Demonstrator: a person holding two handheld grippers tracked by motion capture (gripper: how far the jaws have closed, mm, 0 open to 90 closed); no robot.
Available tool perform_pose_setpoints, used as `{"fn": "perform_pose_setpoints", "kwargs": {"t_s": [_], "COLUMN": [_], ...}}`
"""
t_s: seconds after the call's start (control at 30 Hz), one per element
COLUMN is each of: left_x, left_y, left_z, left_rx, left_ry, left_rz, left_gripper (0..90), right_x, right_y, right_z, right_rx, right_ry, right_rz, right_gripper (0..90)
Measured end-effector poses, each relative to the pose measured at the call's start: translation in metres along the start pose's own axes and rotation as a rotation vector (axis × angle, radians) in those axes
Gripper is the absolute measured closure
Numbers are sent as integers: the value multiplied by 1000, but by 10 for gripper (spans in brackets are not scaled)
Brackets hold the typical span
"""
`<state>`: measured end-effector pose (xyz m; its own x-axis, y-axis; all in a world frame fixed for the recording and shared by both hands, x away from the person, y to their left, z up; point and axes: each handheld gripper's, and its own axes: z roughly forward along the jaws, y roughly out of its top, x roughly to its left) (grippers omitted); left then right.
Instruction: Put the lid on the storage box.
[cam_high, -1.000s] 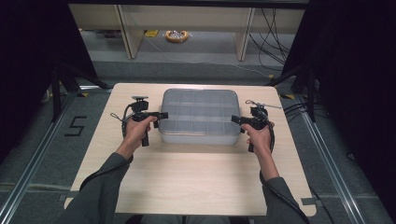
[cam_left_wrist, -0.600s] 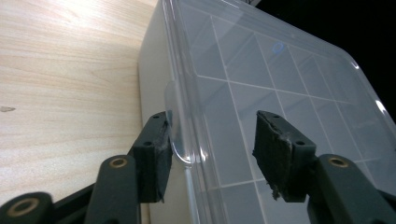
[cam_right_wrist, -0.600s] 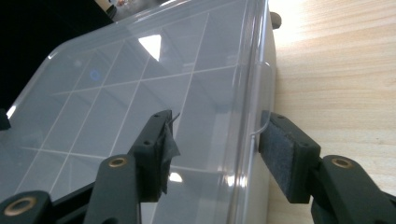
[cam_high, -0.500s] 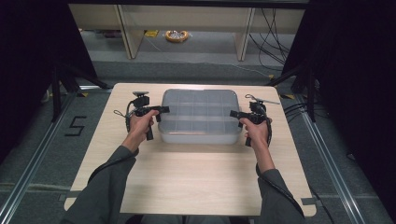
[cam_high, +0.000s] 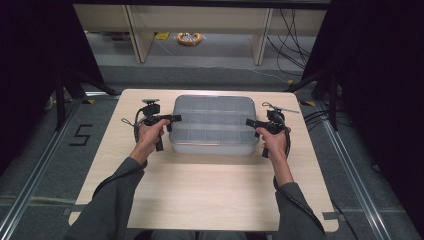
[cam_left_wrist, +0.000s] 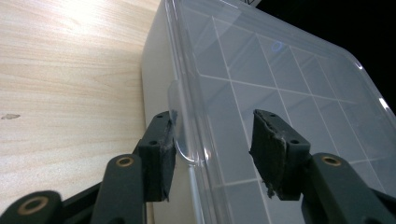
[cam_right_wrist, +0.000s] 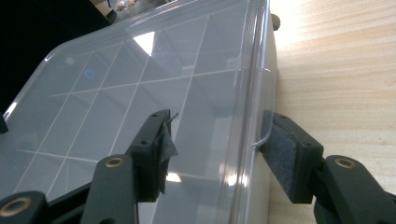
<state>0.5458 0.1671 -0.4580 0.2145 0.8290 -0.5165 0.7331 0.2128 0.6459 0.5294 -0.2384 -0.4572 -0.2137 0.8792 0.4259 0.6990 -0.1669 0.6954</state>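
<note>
Sitting mid-counter (cam_high: 200, 200), a clear lidded organizer box (cam_high: 212, 124) showed gridded compartments, contents indiscernible. The left tongs (cam_high: 175, 118) straddled its left latch tab (cam_left_wrist: 176, 122), the right tongs (cam_high: 250, 122) its right latch tab (cam_right_wrist: 265, 105); both sets stood parted, neither clamping.

I read just one marking here: a black "5" (cam_high: 81, 135) on the grey floor (cam_high: 40, 165), left of the table (cam_high: 210, 190). Nothing else legible.
</note>
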Motion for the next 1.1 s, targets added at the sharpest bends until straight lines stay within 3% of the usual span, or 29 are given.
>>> {"fn": "perform_pose_setpoints", "kwargs": {"t_s": [0.03,0.07,0.1,0.13,0.17,0.23,0.27,0.3,0.33,0.4,0.43,0.63,0.67,0.7,0.8,0.83,0.93,0.97,1.0,1.03,1.07,1.1], "left_x": [0,1,1,0,0,-2,-3,-4,-5,-5,-5,-3,-2,-1,1,2,4,4,5,4,4,3], "left_y": [0,0,-1,-1,1,3,4,6,8,10,11,12,12,11,11,12,12,12,12,12,12,13], "left_z": [-1,-1,-1,0,0,2,3,3,5,6,7,8,8,8,8,6,3,3,2,2,1,1], "left_rx": [4,0,-1,-3,7,7,10,13,10,9,7,13,14,13,11,19,20,18,20,19,26,28], "left_ry": [-1,-1,0,3,9,20,27,33,37,43,46,43,39,33,17,13,0,2,-3,1,7,13], "left_rz": [3,9,14,-2,6,1,3,4,5,-1,-1,-5,-5,-7,-23,-18,-20,-20,-26,-31,-22,-14], "left_gripper": [499,500,500,499,497,497,496,494,491,490,491,492,493,493,509,521,554,558,562,568,571,570], "right_x": [0,5,6,3,3,11,6,7,5,9,4,4,6,4,4,5,8,7,3,7,7,0], "right_y": [0,-1,-1,-1,-1,1,1,3,4,7,8,12,12,12,11,10,10,9,9,9,10,11], "right_z": [-1,-2,-4,-3,-3,-3,0,0,4,4,8,11,10,11,11,9,8,8,9,8,7,10], "right_rx": [0,18,37,10,9,42,8,24,5,29,-12,-9,-2,-16,-8,1,24,21,-2,20,24,-18], "right_ry": [1,-1,12,-1,-4,-3,-15,-16,-22,-5,-19,-28,-29,-29,-25,-31,-11,-15,-22,-13,-13,-18], "right_rz": [1,61,78,16,21,129,54,59,58,145,86,70,97,68,64,71,160,145,97,156,144,40], "right_gripper": [451,451,452,452,451,450,448,448,448,454,456,454,454,453,458,460,470,470,471,471,471,471]}}
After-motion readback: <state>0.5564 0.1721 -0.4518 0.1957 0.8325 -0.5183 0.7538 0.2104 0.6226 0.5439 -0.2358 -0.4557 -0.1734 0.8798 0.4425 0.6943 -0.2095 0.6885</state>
